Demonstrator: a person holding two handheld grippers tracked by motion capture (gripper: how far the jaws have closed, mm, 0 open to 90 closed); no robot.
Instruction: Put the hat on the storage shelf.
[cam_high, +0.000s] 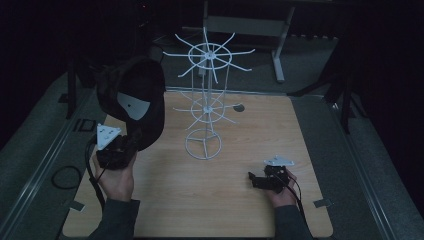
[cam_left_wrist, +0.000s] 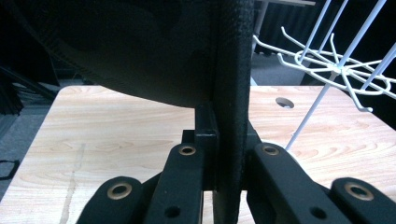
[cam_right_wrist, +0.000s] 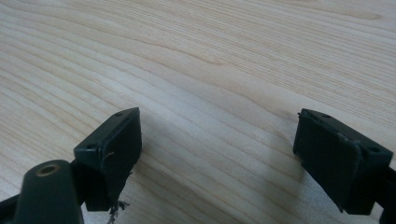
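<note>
The left gripper (cam_high: 120, 150) holds a black fabric baseball cap (cam_high: 132, 97) with a pale grey label inside its crown, and its jaws are closed tight on the edge of the cap; in the left gripper view the dark stiff edge (cam_left_wrist: 232, 93) stands upright between the two black jaws. The cap is lifted above the left part of the light wooden table (cam_high: 225, 200) and hangs just to the left of the white wire display rack with two rings of hooks (cam_high: 207, 100), close to it; I cannot tell if it touches any hook. The work in hand seems to be to hang the cap on one of the white hooks (cam_left_wrist: 327, 60), and I judge that the picking up is done and the hanging is not yet done, because no hook goes into the cap as far as I can see. What is left is to bring the cap to a free hook, to set it there and to let it go. The right gripper (cam_high: 257, 180) rests low on the table at the right side, well apart from the rack, with its jaws spread wide and nothing between them; in the right gripper view there is bare wood (cam_right_wrist: 210, 70) under them.
</note>
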